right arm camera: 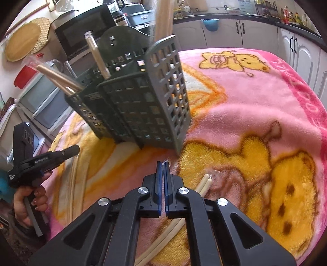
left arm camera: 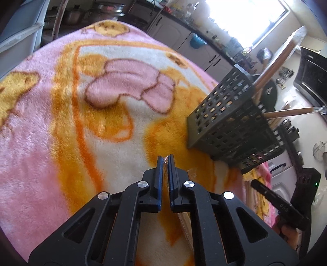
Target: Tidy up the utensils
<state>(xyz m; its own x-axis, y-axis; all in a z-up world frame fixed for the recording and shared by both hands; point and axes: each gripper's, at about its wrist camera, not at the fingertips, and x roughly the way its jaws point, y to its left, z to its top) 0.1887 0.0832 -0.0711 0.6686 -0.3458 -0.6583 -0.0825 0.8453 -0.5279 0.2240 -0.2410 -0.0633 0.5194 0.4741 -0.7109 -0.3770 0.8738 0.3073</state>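
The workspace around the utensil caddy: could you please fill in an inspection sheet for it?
Surface: pink and yellow bear blanket, fluffy and uneven.
Job's things: dark perforated caddy standing on the blanket, with wrapped chopsticks leaning in it; a loose pair of chopsticks lies on the blanket, running under the right gripper.
Clutter: nothing seen on the blanket.
Grippers: left gripper shut; right gripper shut; a glint of clear film at each tip, hold unclear.
Cables: nothing seen.
Surroundings: microwave behind the caddy, white cabinets, bright window.
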